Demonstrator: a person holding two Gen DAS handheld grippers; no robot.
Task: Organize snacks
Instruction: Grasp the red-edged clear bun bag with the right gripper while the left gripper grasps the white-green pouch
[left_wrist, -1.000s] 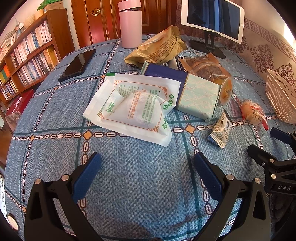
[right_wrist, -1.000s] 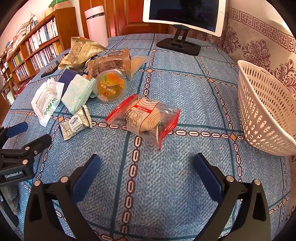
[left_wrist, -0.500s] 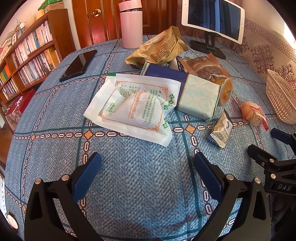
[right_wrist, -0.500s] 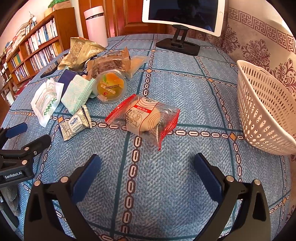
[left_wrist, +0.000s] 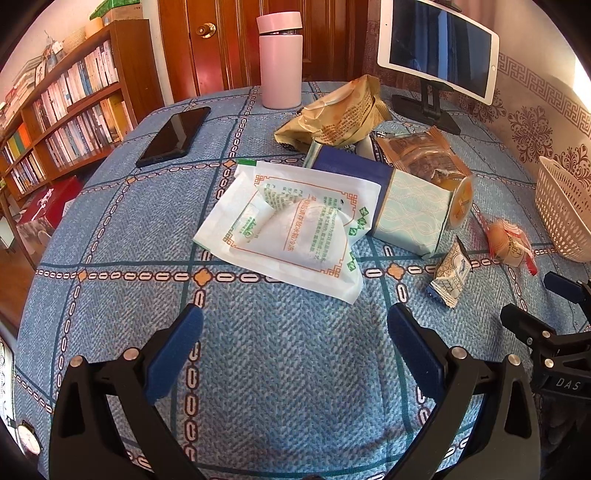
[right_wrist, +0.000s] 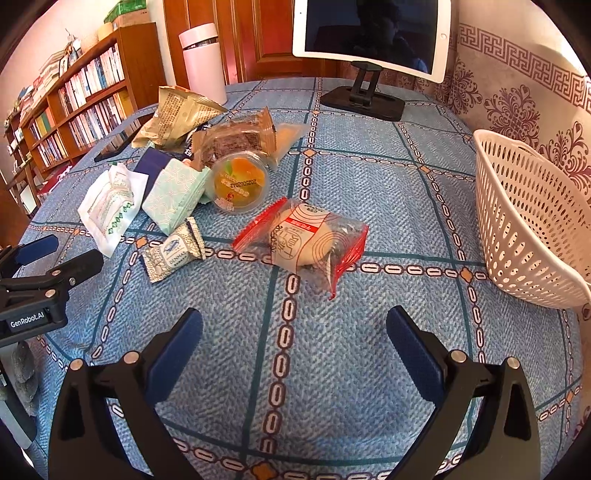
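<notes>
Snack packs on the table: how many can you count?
7. Bun and biscuit nearest; white packet, teal box and jelly cup behind; brown pack and tan bag farthest. More may be hidden.

Blue patterned tablecloth (right_wrist: 369, 177) under scattered snack packets (right_wrist: 303, 240), white basket (right_wrist: 528, 221), tablet stand (right_wrist: 364, 99), phone (left_wrist: 173, 136), pink flask (left_wrist: 279, 62).

Readable: "GenRobot.AI" on the left gripper (right_wrist: 55, 251) body at the near left edge; "DAS" on the right gripper (left_wrist: 546, 299) body at the near right edge; "DENMAR…", cut off, on the small cookie packet (right_wrist: 173, 254); reversed "20250620A2" on the jelly cup (right_wrist: 236, 182) lid. Chinese print on the white pouch (left_wrist: 291, 229) and red-edged bun packet (right_wrist: 306, 236).
</notes>
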